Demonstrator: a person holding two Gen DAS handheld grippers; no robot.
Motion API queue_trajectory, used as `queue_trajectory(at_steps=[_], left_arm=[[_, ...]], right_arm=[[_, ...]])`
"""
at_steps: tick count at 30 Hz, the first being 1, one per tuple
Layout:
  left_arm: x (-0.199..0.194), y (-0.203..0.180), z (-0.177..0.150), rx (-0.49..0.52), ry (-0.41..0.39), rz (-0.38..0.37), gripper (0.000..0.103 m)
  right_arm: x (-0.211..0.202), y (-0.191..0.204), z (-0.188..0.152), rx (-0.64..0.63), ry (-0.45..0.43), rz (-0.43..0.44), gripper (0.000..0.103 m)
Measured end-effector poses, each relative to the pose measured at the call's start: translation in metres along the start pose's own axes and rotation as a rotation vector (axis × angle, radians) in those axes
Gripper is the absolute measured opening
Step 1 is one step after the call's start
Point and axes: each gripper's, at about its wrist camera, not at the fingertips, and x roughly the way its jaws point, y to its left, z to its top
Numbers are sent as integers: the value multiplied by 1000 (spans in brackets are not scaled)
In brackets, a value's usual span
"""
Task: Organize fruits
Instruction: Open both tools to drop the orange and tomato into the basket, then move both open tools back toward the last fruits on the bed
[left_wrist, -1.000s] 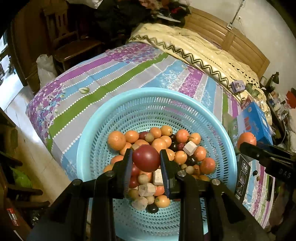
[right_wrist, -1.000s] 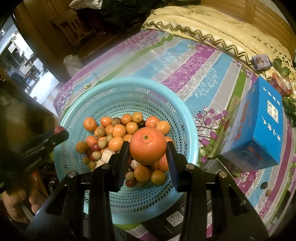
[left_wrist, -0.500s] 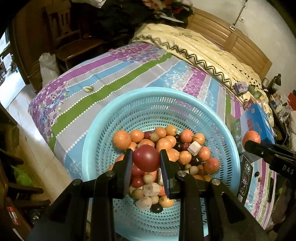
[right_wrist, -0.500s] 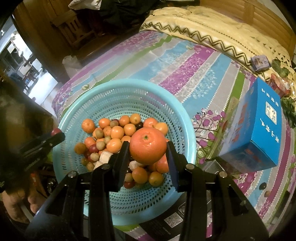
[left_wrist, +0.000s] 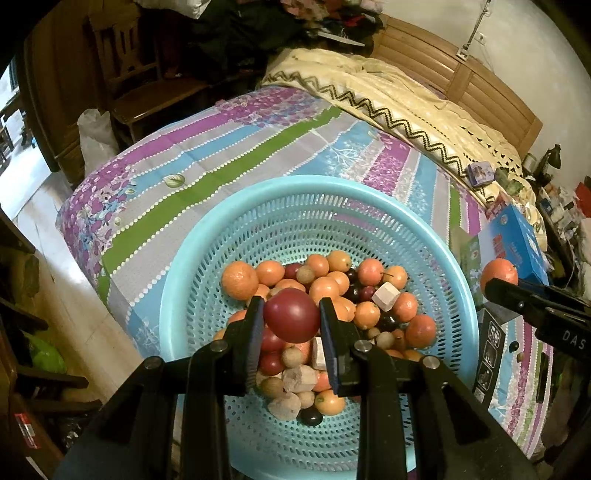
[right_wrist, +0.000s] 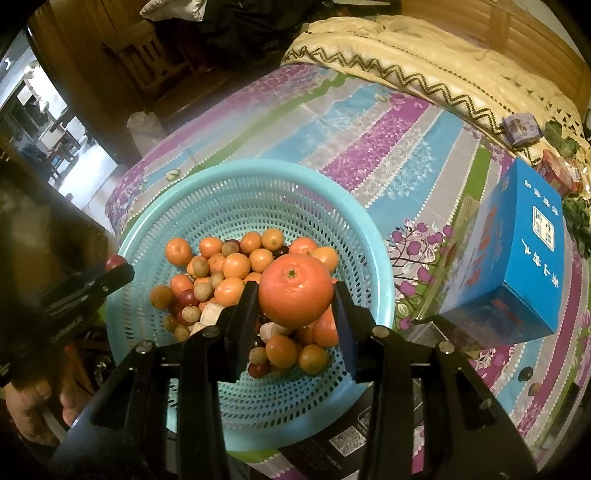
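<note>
Two grippers hold fruit over a big blue basket (left_wrist: 424, 236) on the bed (left_wrist: 221, 166).
The right gripper (right_wrist: 295, 295) squeezes a big orange (right_wrist: 294, 290). The left gripper (left_wrist: 291, 319) squeezes a smaller red plum (left_wrist: 291, 314), above the fruit pile (left_wrist: 332, 295).

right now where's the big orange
In the right wrist view the big orange sits centre frame, clamped in the right tool above the blue basket, left of the blue box.

Home bedroom, bed (left_wrist: 258, 155), wooden headboard (left_wrist: 461, 81)
</note>
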Motion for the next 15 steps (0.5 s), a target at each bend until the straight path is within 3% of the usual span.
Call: queue_trajectory(at_steps=[1, 3, 15], left_arm=[[0, 0, 0, 0, 1, 1, 31], [-2, -1, 0, 3, -8, 4, 43], [-13, -16, -6, 19, -20, -2, 44]], right_arm=[[-1, 0, -1, -2, -2, 2, 49], [-5, 1, -2, -4, -17, 1, 57], [-23, -1, -9, 7, -67, 13, 57]])
